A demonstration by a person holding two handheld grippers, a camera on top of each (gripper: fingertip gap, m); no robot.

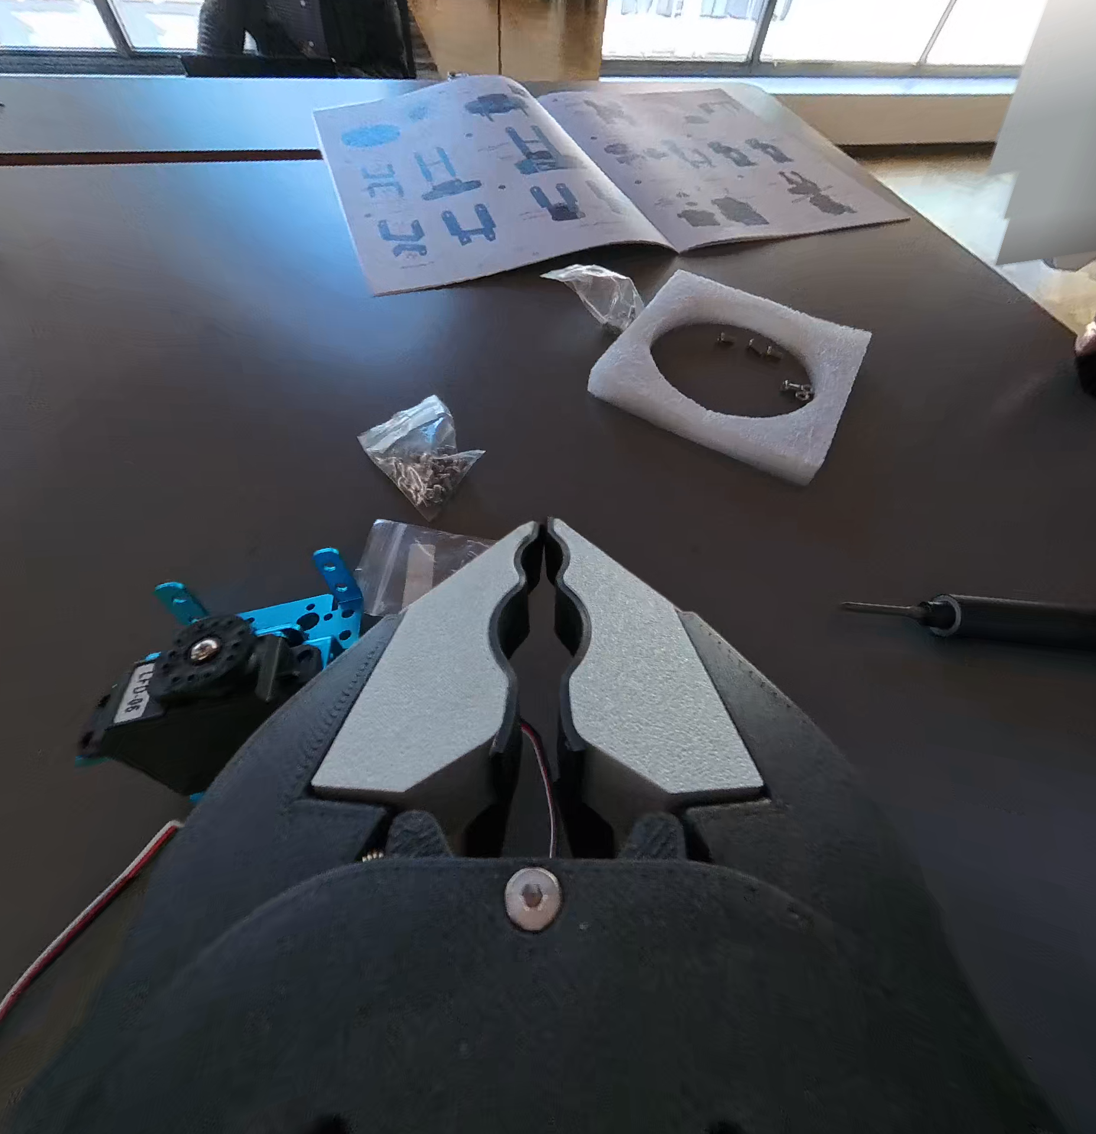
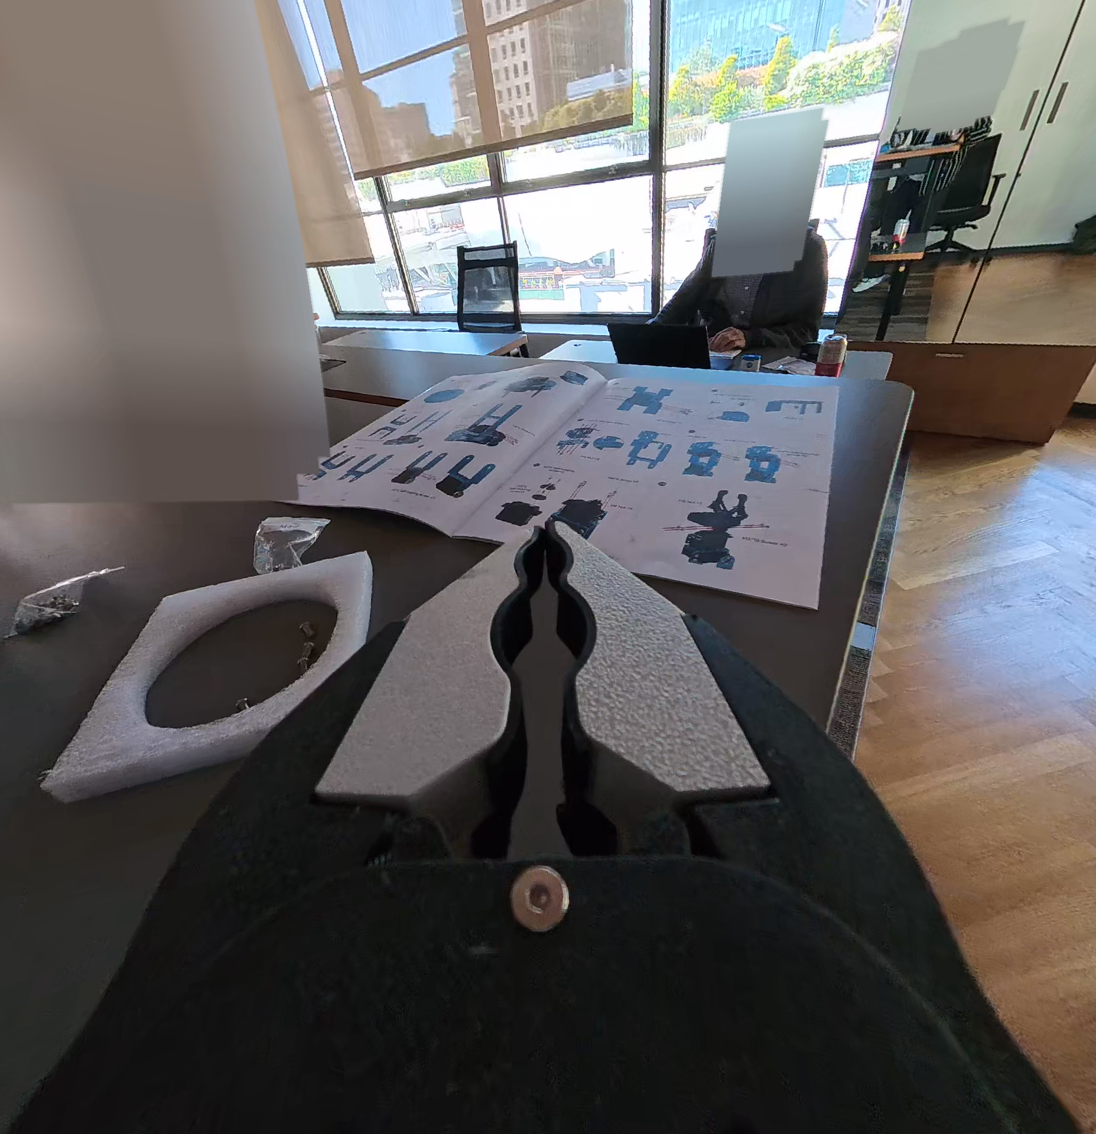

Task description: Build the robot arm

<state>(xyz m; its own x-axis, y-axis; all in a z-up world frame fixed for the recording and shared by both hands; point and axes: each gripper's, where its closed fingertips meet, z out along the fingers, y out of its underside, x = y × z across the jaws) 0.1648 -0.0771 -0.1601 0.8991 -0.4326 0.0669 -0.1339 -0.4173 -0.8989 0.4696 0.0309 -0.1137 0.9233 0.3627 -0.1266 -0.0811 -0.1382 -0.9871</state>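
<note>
My left gripper (image 1: 545, 532) is shut and empty, low over the dark table (image 1: 164, 399). Just left of its fingers lies a black servo (image 1: 183, 693) fixed to a blue metal bracket (image 1: 312, 613); its red and white wire (image 1: 72, 920) runs under the gripper. A clear flat bag (image 1: 410, 564) lies at the fingertips. A black screwdriver (image 1: 987, 620) lies to the right. My right gripper (image 2: 545, 534) is shut and empty, above the table near an open instruction booklet (image 2: 656, 454). A white foam frame (image 2: 183, 693) with a few small screws inside lies to its left.
A bag of screws (image 1: 425, 460) and a second small bag (image 1: 600, 291) lie mid-table, near the foam frame (image 1: 729, 374) and booklet (image 1: 563, 172). The table's right edge (image 2: 870, 583) drops to wood floor. A person (image 2: 754, 300) sits at a far desk with a laptop and a can. The gap from one gripper's tips to the other's is roughly 35 centimetres. The blue metal bracket (image 1: 312, 613) lies some 9 centimetres from my left tips, 40 centimetres from my right tips. My right tips are about 40 centimetres from the black servo (image 1: 183, 693), my left tips only 10 centimetres. The right gripper is farther from the black screwdriver (image 1: 987, 620), some 25 centimetres, than the left, some 15 centimetres.
</note>
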